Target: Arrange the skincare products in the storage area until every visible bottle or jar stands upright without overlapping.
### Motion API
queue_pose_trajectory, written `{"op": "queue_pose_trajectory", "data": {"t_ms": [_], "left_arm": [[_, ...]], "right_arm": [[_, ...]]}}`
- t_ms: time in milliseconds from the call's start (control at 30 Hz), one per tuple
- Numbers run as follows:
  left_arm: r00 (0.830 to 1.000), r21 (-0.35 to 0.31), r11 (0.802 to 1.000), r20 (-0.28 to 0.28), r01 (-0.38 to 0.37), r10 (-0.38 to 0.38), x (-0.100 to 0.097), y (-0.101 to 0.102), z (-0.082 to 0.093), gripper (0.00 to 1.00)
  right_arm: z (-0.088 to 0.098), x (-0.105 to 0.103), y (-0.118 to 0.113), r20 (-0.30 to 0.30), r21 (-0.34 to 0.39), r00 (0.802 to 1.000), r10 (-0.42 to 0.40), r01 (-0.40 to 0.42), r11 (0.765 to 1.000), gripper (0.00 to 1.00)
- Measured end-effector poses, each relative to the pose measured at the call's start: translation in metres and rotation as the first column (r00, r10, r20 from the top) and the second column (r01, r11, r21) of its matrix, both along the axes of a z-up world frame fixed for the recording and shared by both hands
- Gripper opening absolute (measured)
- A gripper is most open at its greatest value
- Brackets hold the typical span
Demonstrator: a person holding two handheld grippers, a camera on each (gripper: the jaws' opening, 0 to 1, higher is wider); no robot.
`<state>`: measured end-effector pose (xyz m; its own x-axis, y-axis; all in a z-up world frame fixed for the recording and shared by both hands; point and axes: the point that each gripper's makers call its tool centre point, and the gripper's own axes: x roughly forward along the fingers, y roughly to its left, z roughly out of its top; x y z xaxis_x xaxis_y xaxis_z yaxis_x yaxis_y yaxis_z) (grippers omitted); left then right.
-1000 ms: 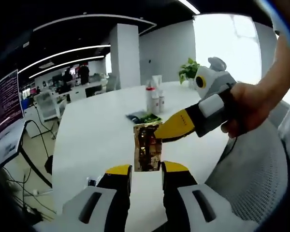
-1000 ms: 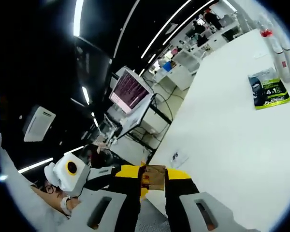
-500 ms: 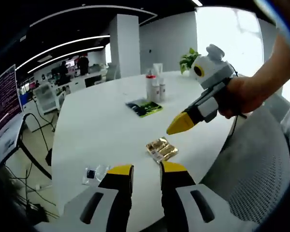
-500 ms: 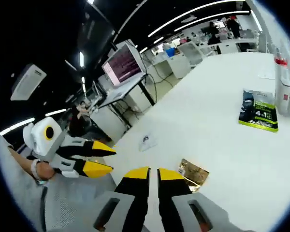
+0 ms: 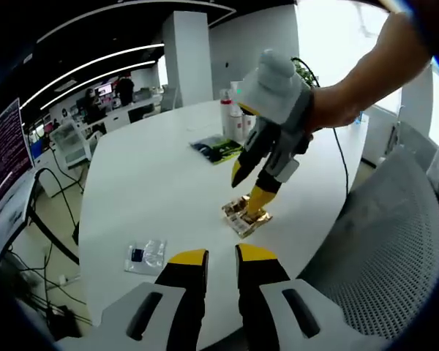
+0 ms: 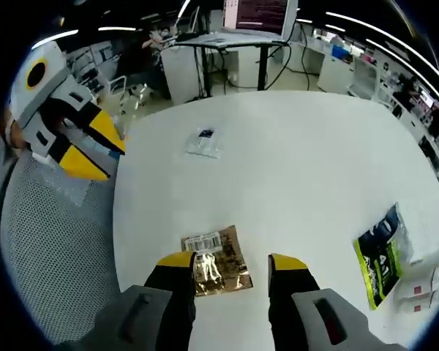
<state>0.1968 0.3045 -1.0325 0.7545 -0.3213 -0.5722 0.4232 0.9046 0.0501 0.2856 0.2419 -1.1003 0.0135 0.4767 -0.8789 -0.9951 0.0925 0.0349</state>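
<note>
An open-plan office with ceiling light strips surrounds a white oval worktop (image 5: pixel 154 197). Taking the gold foil sachet (image 5: pixel 246 214) as landmark, it lies flat near the worktop's near edge. The right gripper (image 5: pixel 247 189), held in a person's hand (image 5: pixel 333 110), points down over the sachet with its jaws parted, one tip at the sachet and nothing gripped. The left gripper (image 5: pixel 219 257) hovers just nearer than the sachet, jaws slightly apart and empty. A small clear packet (image 5: pixel 145 255) lies to the sachet's left. Beyond the sachet rests a green and black pouch (image 5: pixel 218 150), and farther still stand several upright skincare bottles (image 5: pixel 233 124). A grey mesh chair (image 5: pixel 384 248) sits right of the sachet.
</note>
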Motion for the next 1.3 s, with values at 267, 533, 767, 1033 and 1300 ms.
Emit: {"op": "queue_pose_trajectory", "data": {"t_ms": [267,533,767,1033,1300], "left_arm": [[1.000,0.015,1.000,-0.019,-0.001,0.002,-0.001,-0.001,-0.005,0.12],[1.000,0.009,1.000,-0.015,-0.009,0.009,0.000,0.000,-0.004,0.13],[1.000,-0.015,1.000,-0.016,-0.010,0.010,0.000,-0.002,-0.004,0.14],[1.000,-0.024,1.000,-0.004,0.002,-0.002,0.001,-0.005,-0.002,0.22],[0.999,-0.019,1.000,0.036,0.016,-0.016,0.003,-0.007,0.004,0.27]], "right_arm": [[-0.018,-0.008,-0.003,-0.034,-0.122,0.983,0.178,-0.181,0.976,0.15],[-0.009,-0.007,0.007,0.035,-0.099,0.970,0.242,-0.237,0.966,0.00],[0.010,-0.012,0.007,0.083,-0.059,0.963,0.254,-0.250,0.966,0.00],[0.065,-0.028,0.016,0.227,0.084,0.924,0.309,-0.334,0.939,0.00],[0.107,-0.056,0.022,0.329,0.140,0.868,0.372,-0.434,0.890,0.00]]}}
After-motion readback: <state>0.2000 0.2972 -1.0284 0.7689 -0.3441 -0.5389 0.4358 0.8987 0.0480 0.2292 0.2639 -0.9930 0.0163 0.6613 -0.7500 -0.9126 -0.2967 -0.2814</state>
